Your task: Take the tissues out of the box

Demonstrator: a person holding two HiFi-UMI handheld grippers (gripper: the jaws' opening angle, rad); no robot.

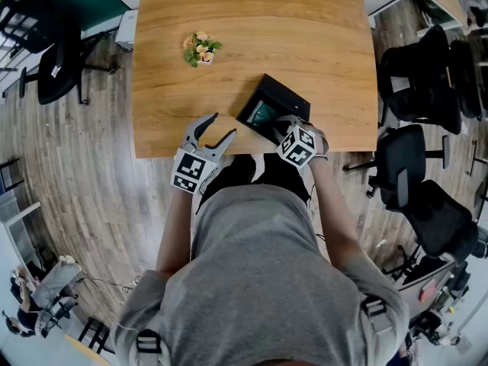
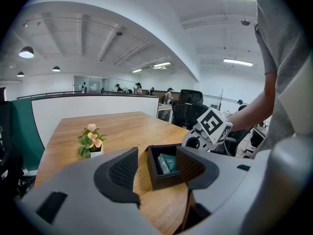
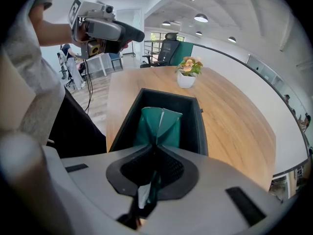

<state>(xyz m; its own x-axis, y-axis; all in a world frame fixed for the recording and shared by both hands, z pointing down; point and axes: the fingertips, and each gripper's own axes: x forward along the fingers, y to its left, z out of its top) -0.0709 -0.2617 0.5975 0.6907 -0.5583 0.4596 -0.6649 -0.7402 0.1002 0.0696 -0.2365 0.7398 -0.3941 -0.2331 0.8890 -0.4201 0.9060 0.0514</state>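
The person wears a grey short-sleeved shirt (image 1: 267, 280) above black trousers (image 1: 242, 172). Grey harness straps (image 1: 147, 343) with dark buckles sit at both shoulders. The left tongs (image 1: 223, 125) and the right tongs (image 1: 276, 126) are pale grey moulded plastic with curved arms. Each bears a white cube (image 1: 191, 171) printed with black square markers. The pads (image 2: 124, 169) are black with a fine gridded texture.

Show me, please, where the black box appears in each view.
Head view: black box at the table's near edge, right of centre.
Left gripper view: black box low centre, seen between the jaws.
Right gripper view: black box centre, beyond the jaws.
Shared landmark: the potted flowers.
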